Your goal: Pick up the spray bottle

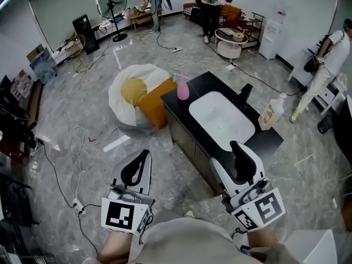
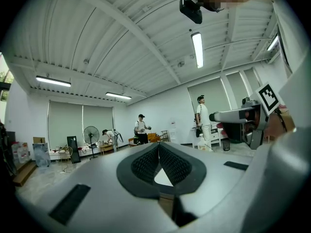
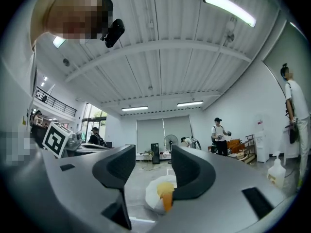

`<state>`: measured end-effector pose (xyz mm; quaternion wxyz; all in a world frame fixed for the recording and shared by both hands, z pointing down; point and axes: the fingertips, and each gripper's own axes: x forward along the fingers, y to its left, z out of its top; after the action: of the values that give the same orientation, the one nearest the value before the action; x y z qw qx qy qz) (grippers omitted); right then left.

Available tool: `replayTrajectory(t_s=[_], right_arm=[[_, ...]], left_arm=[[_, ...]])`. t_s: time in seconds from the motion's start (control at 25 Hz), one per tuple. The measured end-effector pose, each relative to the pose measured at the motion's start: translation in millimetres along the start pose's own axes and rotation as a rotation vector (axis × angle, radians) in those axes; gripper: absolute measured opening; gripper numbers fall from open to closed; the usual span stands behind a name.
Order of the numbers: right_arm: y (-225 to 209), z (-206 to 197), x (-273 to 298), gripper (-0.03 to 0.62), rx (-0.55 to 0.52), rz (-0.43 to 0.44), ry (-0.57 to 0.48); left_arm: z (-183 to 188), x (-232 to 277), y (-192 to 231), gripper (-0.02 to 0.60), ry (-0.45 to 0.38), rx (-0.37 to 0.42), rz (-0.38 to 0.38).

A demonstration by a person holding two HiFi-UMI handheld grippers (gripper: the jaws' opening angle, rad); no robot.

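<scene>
The spray bottle (image 1: 182,87) stands at the counter's (image 1: 178,108) far left corner, well beyond both grippers. The right gripper (image 1: 237,147) gapes empty near the counter's near edge; the left gripper (image 1: 144,154) is closed, empty.

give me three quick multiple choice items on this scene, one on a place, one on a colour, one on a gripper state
1. Where does the spray bottle stand?
A. on the floor
B. on the far left corner of the black counter
C. on a shelf

2. What colour is the spray bottle?
A. pink
B. green
C. black

3. How do the right gripper jaws stand?
A. shut on the bottle
B. apart, nothing held
C. shut together, empty

Answers:
1. B, it stands on the countertop beside the white sink.
2. A, its body is pink.
3. B, the right gripper view shows a gap with only floor beyond.
</scene>
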<state>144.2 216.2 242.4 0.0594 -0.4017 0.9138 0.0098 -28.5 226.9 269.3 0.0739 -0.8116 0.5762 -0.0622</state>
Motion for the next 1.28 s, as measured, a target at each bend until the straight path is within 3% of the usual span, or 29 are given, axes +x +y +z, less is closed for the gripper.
replayTrajectory(t_s=[0.4, 0.8, 1.28], right_arm=[[-14, -9, -9, 0.245, -0.017, -0.016, 0.011], [-43, -36, 27, 0.245, 0.002, -0.040, 0.052], [-76, -56, 133, 0.252, -0.044, -0.060, 0.096]], left_arm=[[-6, 14, -10, 0.021, -0.001, 0.015, -0.010], [-17, 60, -3, 0.021, -0.020, -0.008, -0.042], [-44, 148, 72, 0.021, 0.036, 0.011, -0.069]])
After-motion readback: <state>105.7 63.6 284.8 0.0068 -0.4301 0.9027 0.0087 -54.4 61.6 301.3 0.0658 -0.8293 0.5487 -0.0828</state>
